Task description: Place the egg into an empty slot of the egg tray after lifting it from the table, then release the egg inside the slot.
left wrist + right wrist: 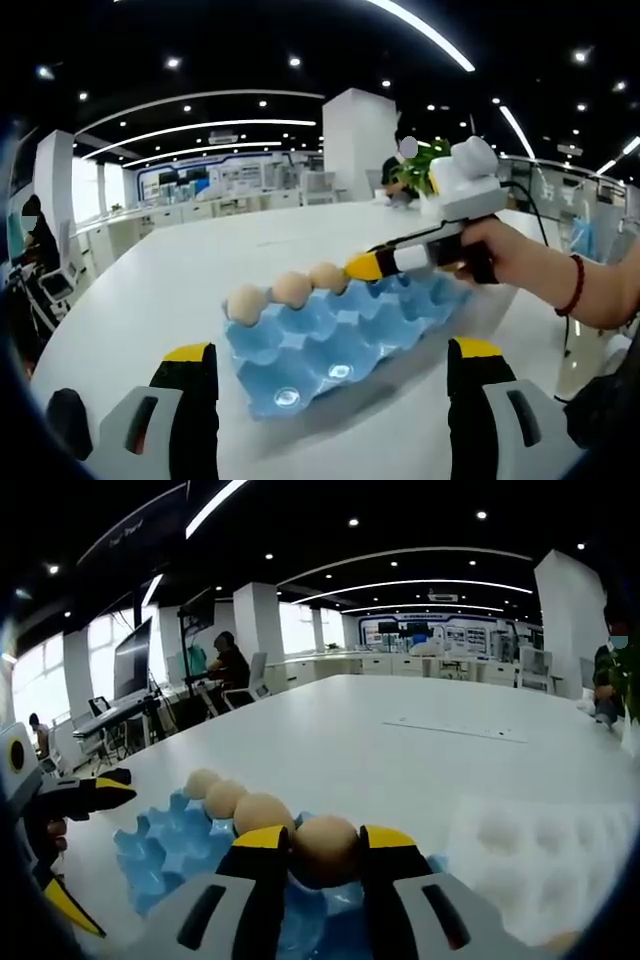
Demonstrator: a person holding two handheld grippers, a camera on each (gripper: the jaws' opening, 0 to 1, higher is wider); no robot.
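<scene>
A blue egg tray [345, 335] lies on the white table, with three tan eggs [291, 289] in a row along its far edge. My left gripper [332, 355] is open, its jaws wide apart on either side of the tray's near end. The right gripper [365, 266], held by a hand, reaches in from the right to the end of that row. In the right gripper view my right gripper [326, 842] is shut on an egg [325, 850] just above the blue tray [165, 845], in line with the row of eggs [224, 798]. The left gripper [85, 845] stands open at the left.
A white dimpled foam tray [545, 850] lies on the table to the right of the blue one. The white table [400, 750] stretches far beyond. A person [230, 665] sits at a desk in the background, and a green plant [420, 170] stands at the table's far end.
</scene>
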